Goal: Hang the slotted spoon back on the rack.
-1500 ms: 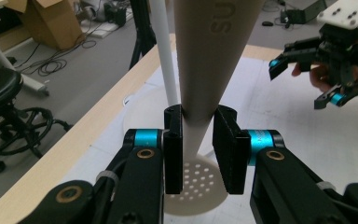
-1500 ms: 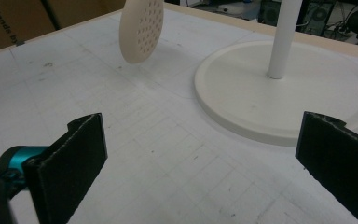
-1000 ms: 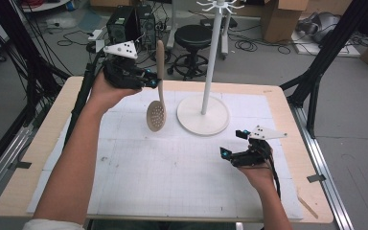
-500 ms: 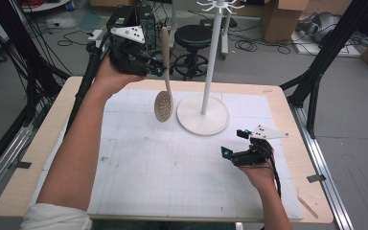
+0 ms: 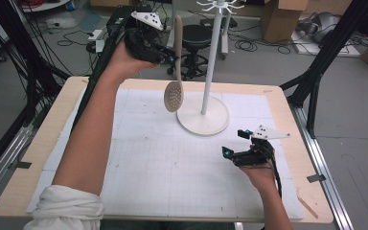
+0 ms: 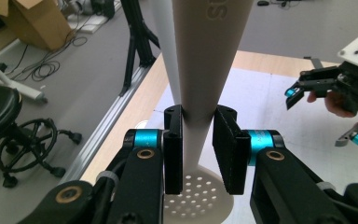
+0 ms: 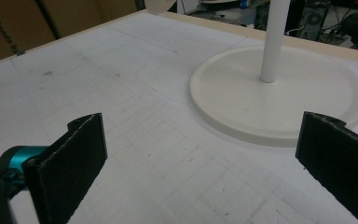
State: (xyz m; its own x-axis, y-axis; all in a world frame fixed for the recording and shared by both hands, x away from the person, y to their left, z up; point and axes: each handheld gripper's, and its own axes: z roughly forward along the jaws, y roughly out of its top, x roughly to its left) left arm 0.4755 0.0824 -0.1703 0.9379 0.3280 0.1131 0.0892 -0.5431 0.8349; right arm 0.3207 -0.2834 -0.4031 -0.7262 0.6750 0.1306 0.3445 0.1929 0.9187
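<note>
Beige plastic, perforated at the bowl: the slotted spoon [image 5: 175, 72] hangs in the air above the far part of the table, handle up and bowl down, clear of the surface. I read its position as just left of the stand's pole in the high view, with the bowl level with the lower pole and above the mat.

My left gripper [image 5: 171, 58] has its jaws clamped on the spoon's handle. In the left gripper view the two black pads [image 6: 173, 156] press against either side of the handle [image 6: 200, 65], and the holed bowl [image 6: 193, 203] shows below them.

Beside the spoon stands the white stand [image 5: 210, 62]: a thin pole on a round base [image 5: 203, 120], with a ring of short hooks at the top.

My right gripper [image 5: 235, 143] is held low over the near right part of the white gridded mat [image 5: 148, 163], near the base and apart from it. Its jaws are spread wide with nothing between them; the right gripper view shows the mat and the base [image 7: 279, 100] through the gap.

The mat lies on a wooden table [image 5: 52, 124].
</note>
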